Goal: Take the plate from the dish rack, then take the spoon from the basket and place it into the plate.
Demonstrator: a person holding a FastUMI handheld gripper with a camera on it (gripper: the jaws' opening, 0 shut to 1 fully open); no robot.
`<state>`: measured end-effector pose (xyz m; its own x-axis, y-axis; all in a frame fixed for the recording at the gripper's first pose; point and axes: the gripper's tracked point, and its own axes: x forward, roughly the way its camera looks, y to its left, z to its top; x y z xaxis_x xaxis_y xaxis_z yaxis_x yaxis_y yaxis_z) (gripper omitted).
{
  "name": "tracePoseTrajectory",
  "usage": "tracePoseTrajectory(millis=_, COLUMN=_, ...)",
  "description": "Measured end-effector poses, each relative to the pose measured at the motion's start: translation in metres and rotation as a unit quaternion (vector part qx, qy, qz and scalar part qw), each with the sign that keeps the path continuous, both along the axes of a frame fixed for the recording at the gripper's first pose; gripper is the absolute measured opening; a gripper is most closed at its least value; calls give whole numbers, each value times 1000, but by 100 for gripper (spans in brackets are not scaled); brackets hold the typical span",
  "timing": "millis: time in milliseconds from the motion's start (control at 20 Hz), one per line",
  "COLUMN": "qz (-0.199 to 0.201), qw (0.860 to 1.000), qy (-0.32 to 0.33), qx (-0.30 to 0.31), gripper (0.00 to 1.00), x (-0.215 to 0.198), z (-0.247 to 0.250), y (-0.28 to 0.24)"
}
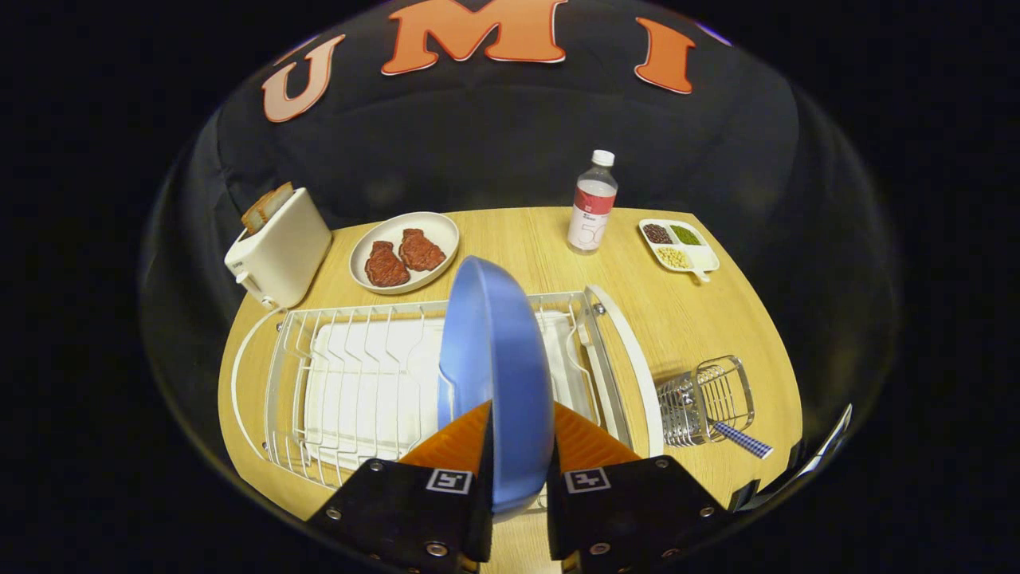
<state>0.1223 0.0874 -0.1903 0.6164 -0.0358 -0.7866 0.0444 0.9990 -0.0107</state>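
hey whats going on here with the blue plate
The hand-held gripper is shut on the blue plate, holding it on edge between both fingers, above the white dish rack. The spoon still sits in the wire basket beside the rack, its checked handle sticking out. So the plate is in hand but not yet set down on the table.

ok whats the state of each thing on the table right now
blue plate: on edge, gripped between the jaws
gripper: shut on the plate
dish rack: empty behind the plate
basket: holds a checked-handle spoon
toaster: bread up
bottle: upright, capped
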Motion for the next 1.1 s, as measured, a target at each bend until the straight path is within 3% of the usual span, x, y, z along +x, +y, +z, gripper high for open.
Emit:
tracePoseTrajectory(millis=100, qz=-16, qw=1000, qy=-1, qx=5, gripper=23, x=1, z=4, y=0)
tracePoseTrajectory(millis=550, qz=0, qw=996, qy=-50, qx=-74, gripper=22, x=10, z=40, y=-3)
tracePoseTrajectory(millis=1100, qz=-9, qw=996, qy=-85, qx=-14, gripper=22, x=-18, z=82, y=-10)
